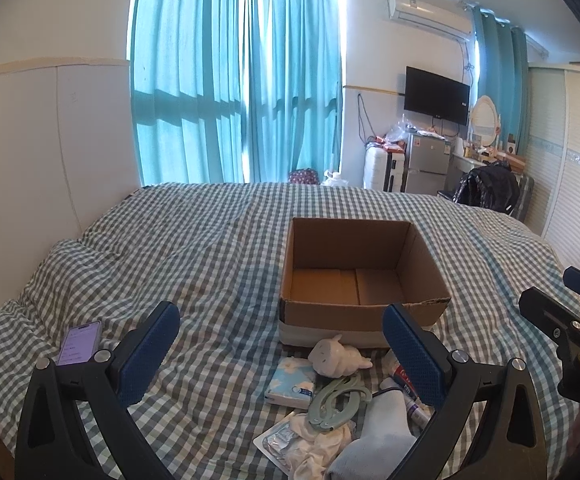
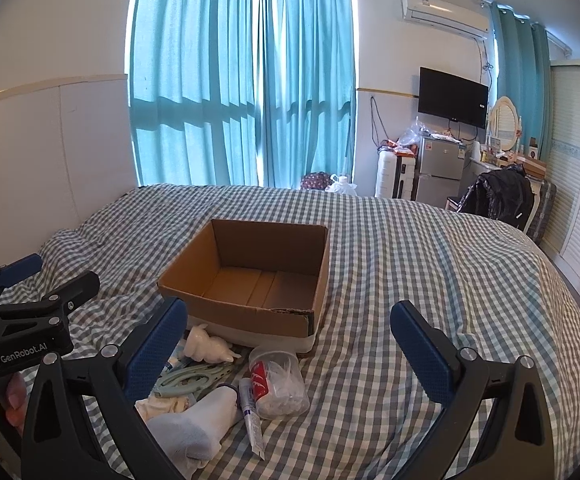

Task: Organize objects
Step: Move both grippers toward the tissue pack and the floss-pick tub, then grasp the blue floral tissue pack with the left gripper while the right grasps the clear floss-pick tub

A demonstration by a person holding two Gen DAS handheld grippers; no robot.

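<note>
Nothing packed yet: the cardboard box [image 1: 364, 276] sits empty, the sock [image 2: 193, 428], tube [image 2: 251, 420] and figurine [image 1: 336, 356] wait on the bed [image 1: 169, 248], both tongs spread wide, holding nothing.

Home bedroom: gingham-covered bed [image 1: 209, 248], teal curtains [image 1: 233, 80], wall TV [image 1: 437, 95], air conditioner [image 1: 428, 14].

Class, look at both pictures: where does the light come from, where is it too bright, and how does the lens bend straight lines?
Left wrist view: daylight glows through the teal curtains, bleaching their top edge; the wall panel bows. Right wrist view: same backlight, the cardboard box interior shaded, the wardrobe curves, corners vignetted black. Both hand-held grippers, left and right, look sharp.
</note>
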